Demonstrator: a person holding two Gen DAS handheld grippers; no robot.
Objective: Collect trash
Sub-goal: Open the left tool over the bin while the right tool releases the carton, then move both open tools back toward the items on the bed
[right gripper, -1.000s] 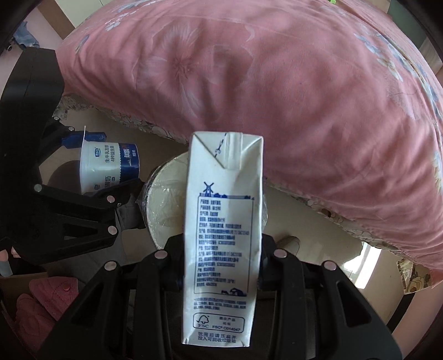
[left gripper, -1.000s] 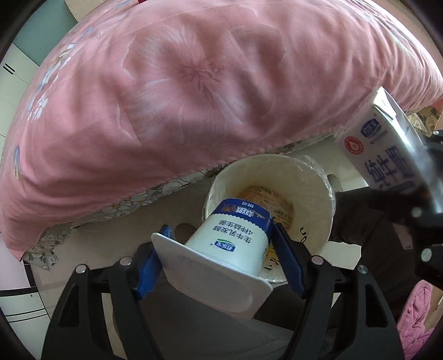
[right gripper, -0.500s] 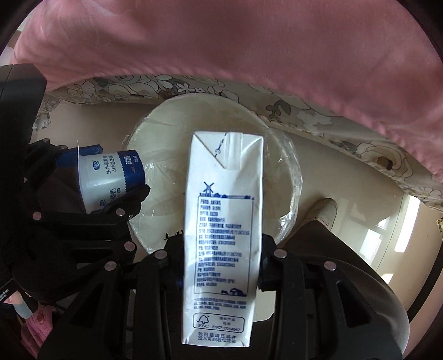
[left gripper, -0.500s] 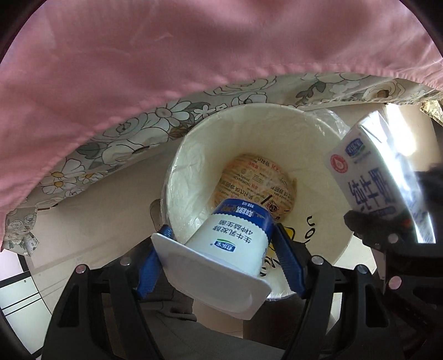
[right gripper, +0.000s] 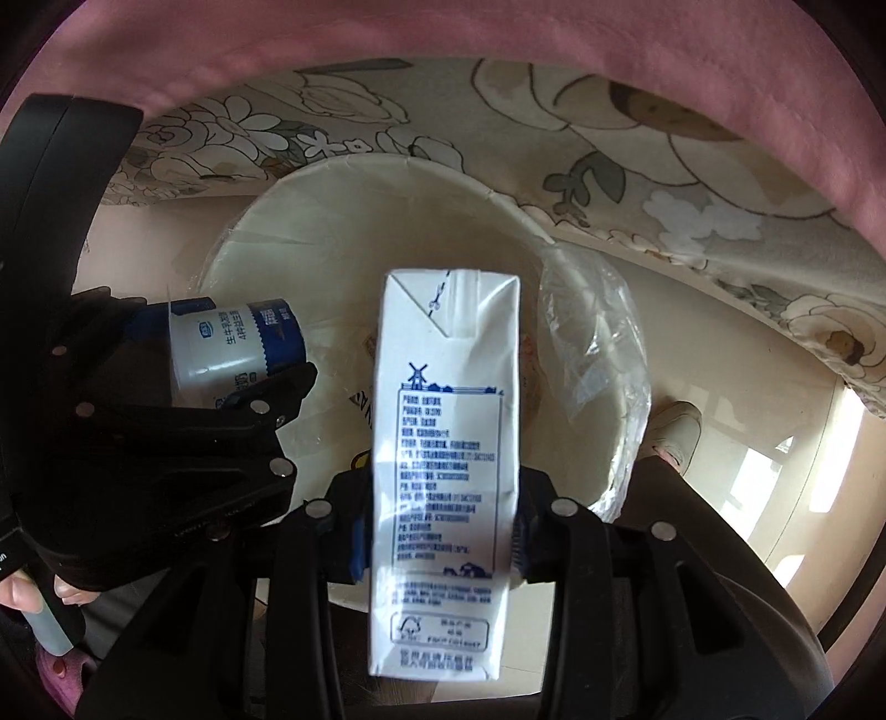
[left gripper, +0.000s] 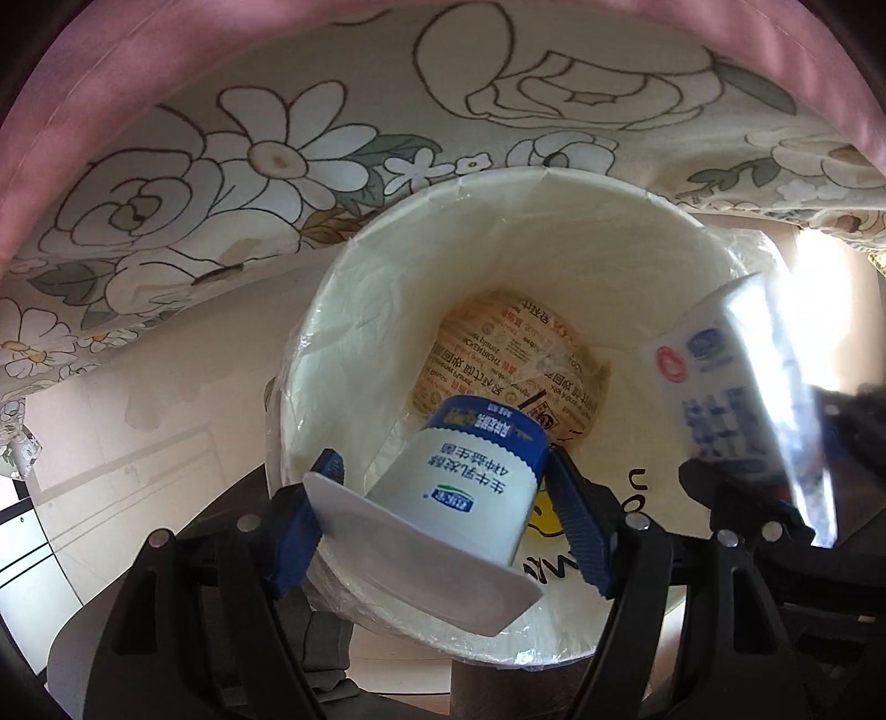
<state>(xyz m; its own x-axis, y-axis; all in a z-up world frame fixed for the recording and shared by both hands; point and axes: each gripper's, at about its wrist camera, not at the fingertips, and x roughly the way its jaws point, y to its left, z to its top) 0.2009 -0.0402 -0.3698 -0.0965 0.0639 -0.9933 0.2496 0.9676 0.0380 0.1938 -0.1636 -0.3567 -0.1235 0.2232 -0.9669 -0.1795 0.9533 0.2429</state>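
Observation:
My left gripper [left gripper: 443,465] is shut on a white and blue yogurt cup [left gripper: 470,487], held on its side over the mouth of a white bin [left gripper: 498,183] lined with clear plastic. A printed wrapper [left gripper: 498,354] lies at the bin's bottom. My right gripper [right gripper: 443,526] hangs over the same bin [right gripper: 360,166]. Its jaws are opening, and a white milk carton [right gripper: 446,443] stands loose between them, slightly blurred. The carton [left gripper: 725,387] shows at the right edge of the left wrist view. In the right wrist view the yogurt cup [right gripper: 238,349] sits at the left.
A floral sheet [left gripper: 277,166] hangs right behind the bin, under a pink quilt [right gripper: 443,50]. Pale floor [left gripper: 138,399] lies around the bin. A light shoe [right gripper: 675,432] stands on the floor right of the bin. A person's hand [right gripper: 22,587] shows at the lower left.
Both grippers have come down close over the bin, so it fills the views and the quilt has slid to the top edge. The right jaws have spread slightly off the carton.

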